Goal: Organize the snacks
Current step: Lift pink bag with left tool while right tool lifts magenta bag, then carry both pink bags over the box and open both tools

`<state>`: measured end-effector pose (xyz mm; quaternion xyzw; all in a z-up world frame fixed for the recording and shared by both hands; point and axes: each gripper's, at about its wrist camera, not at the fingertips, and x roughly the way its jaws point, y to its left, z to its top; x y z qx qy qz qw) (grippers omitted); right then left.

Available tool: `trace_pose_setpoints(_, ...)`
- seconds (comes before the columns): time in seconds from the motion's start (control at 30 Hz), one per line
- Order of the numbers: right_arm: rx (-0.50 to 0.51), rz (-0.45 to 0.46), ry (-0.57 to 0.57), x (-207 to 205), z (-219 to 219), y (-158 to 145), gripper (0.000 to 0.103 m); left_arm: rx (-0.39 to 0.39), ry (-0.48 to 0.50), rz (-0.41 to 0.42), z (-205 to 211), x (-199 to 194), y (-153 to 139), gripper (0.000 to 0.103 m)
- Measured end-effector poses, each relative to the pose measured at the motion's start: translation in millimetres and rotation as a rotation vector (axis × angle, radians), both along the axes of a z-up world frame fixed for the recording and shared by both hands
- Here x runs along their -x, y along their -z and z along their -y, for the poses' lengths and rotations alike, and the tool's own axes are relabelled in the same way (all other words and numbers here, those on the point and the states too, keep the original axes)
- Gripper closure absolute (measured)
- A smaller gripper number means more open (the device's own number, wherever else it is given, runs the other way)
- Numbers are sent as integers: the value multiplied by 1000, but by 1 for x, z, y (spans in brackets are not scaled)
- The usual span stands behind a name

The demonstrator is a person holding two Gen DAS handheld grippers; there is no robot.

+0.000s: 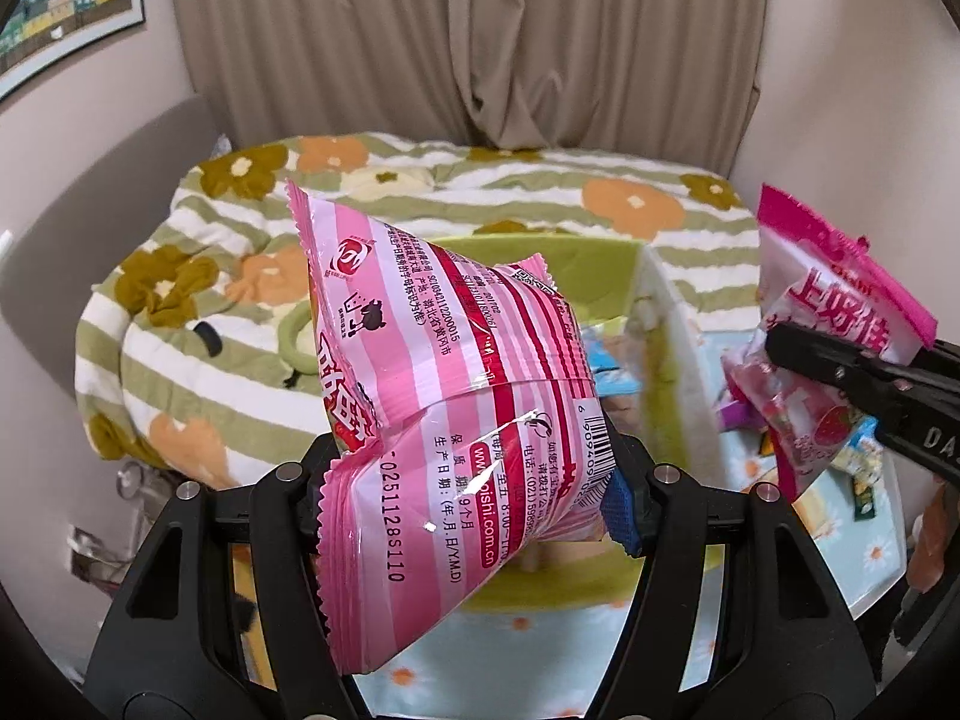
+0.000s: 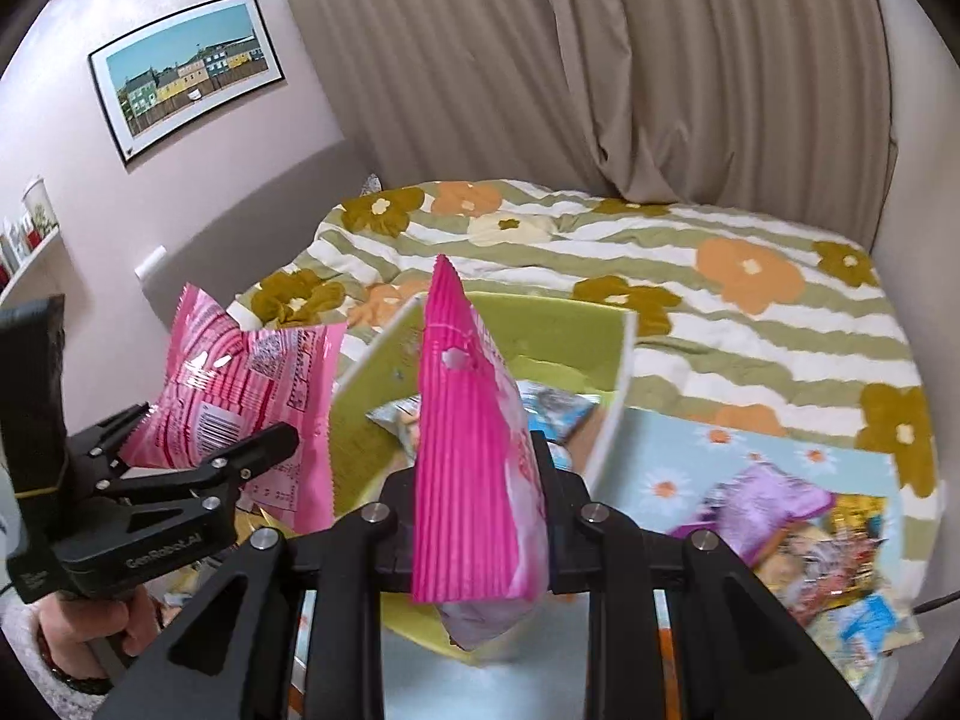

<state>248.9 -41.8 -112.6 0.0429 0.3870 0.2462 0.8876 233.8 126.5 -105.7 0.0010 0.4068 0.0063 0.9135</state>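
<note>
Snack bags held over my green box (image 2: 543,324)

Left gripper (image 1: 474,480) clamps a striped pink bag (image 1: 456,372); right gripper (image 2: 480,516) pinches a magenta packet (image 2: 468,450); box holds blue packets (image 2: 555,411).

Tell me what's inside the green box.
The green box holds a few blue-and-white snack packets. The bright pink bag in the right tongs hides the rest of its inside.
</note>
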Motion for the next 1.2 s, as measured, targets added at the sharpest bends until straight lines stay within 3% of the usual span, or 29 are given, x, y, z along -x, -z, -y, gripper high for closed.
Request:
trace_pose_setpoints(0.23,-8,-86,70,-12,-36,26,79,18,83,-113,-40,-31,45,39)
trace_pose_setpoints(0.37,8,-122,104,-12,-45,37,79,0,112,-159,-45,-39,66,2)
trace_pose_setpoints(0.6,35,-160,138,-9,-46,46,79,32,155,-183,-55,-34,77,1)
trace_pose_setpoints(0.77,23,-161,121,-9,-50,42,79,23,154,-173,-57,-26,67,1)
trace_pose_setpoints(1.2,12,-197,13,-40,-90,44,79,8,44,-158,-83,-13,48,1)
